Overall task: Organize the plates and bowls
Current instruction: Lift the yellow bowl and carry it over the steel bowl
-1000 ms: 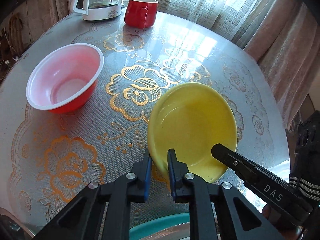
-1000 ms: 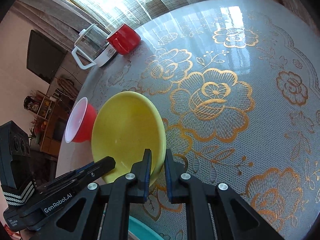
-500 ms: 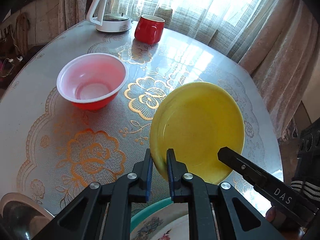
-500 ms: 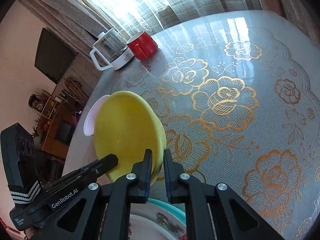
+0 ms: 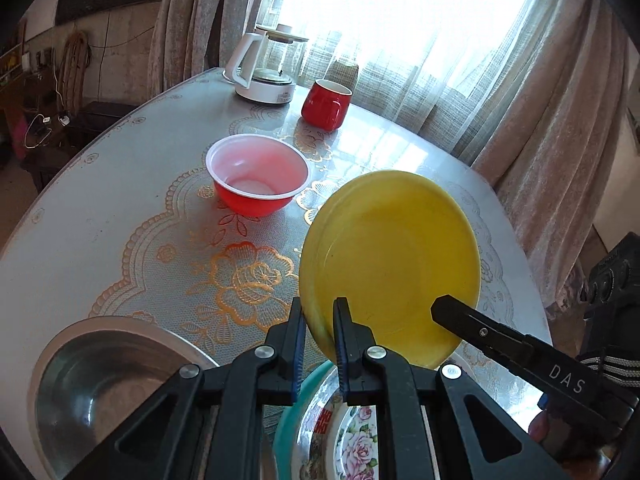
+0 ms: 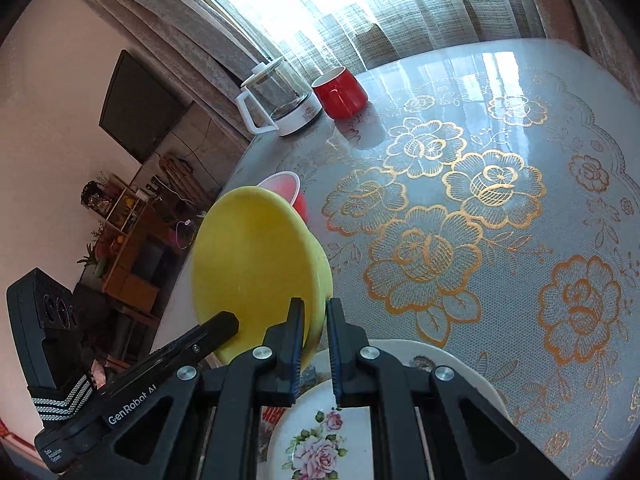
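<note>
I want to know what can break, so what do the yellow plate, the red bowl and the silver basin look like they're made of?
Yellow plate: probably melamine or plastic; opaque, dull sheen, thick rolled rim.
Red bowl: likely thin plastic; light glows through its wall and the inside looks pink-white.
Silver basin: apparently stainless steel; grey, mirror-like reflections inside.

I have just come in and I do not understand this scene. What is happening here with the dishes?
A person is tidying dishes with two hand-held grippers. Both the left gripper and the right gripper are shut on the rim of a yellow plate, holding it tilted above the table. Below it lies a floral plate. A red bowl and a steel bowl sit on the table, not touched. A red mug and a kettle stand at the far edge.
</note>
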The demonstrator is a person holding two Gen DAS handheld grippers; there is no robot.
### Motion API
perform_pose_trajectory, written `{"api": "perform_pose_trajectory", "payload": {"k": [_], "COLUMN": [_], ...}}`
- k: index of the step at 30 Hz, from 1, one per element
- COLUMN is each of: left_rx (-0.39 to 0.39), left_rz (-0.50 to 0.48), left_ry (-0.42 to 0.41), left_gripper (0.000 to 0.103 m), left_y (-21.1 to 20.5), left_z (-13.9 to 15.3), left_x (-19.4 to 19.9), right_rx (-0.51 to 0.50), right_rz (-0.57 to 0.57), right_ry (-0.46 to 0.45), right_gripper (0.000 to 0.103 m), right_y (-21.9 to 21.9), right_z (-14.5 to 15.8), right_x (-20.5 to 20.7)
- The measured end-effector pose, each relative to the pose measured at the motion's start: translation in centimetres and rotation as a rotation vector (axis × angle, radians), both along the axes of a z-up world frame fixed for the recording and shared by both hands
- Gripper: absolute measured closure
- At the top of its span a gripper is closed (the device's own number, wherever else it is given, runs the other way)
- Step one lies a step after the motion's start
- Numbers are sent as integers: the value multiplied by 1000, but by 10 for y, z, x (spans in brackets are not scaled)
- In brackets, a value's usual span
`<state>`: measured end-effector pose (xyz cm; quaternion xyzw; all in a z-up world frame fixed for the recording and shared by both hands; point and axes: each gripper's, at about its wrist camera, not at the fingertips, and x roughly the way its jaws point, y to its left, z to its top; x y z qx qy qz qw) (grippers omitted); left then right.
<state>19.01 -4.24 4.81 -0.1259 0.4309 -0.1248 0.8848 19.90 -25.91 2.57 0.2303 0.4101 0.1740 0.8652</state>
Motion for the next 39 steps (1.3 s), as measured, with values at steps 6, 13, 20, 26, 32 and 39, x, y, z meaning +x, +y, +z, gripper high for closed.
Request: {"api": "perform_pose_trajectory", "payload": {"k": [6,13,20,26,32,39], "left_rx": [5,-6,0,-6,8,26], "left_rz": [32,59,80,114,144,154], "left_ry": [-47,-63,-61,-48,-20,9], "left_gripper": [89,89,89,90,89,89], "left_y": [27,57,86,112,129,137], "left_z": [5,4,0,-8,-22,-35], "left_x": [-31,-56,-77,-92,-101,-105], "right_rx": [19,59,56,50,22,-5], "right_rz": [31,70,102,148,180,199], "right_ry": [-26,-21,-2,21,55,103], "right_gripper": [92,92,92,92,91,91], "right_y": [24,48,79,105,126,141], "right_z": [4,-2,-12,-19,-30,-40], "right_x": [-21,-37,-51,-58,-61,-60]}}
